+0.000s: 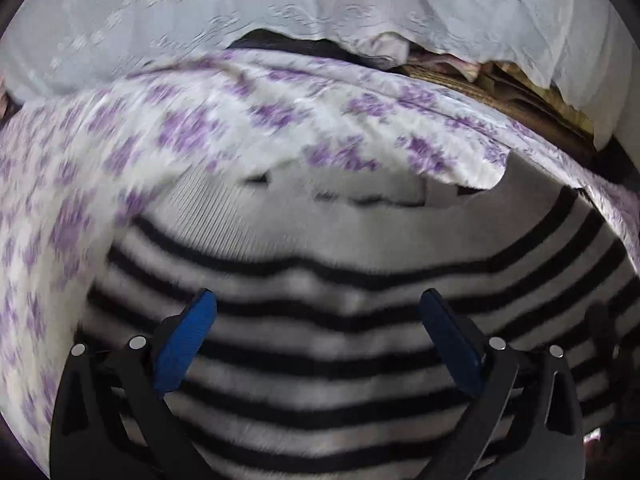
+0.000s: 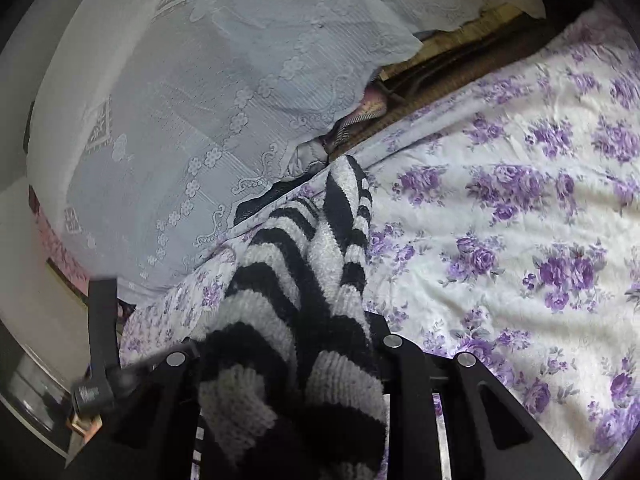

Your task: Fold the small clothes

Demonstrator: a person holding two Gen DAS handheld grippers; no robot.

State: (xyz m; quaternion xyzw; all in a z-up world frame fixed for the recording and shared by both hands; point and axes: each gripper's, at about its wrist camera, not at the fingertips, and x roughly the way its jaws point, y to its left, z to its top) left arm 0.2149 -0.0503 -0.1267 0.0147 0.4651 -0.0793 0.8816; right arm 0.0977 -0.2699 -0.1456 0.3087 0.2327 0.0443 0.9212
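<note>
A black-and-white striped knit garment (image 1: pixel 328 280) lies on a bed sheet printed with purple flowers (image 1: pixel 120 152). My left gripper (image 1: pixel 318 300) is open just above the striped knit, its blue pads (image 1: pixel 184 344) spread wide and holding nothing. In the right wrist view the same striped garment (image 2: pixel 296 288) is bunched up and rises from between the fingers; my right gripper (image 2: pixel 292 360) is shut on it, its pads hidden by the fabric. Part of the garment trails forward onto the flowered sheet (image 2: pixel 520 220).
A pale lace-patterned cloth (image 2: pixel 180 120) hangs over things beyond the bed; it also shows in the left wrist view (image 1: pixel 280 8). Brown boards or cardboard (image 2: pixel 440 64) sit under its edge. The left gripper's black frame (image 2: pixel 100 336) shows at the left.
</note>
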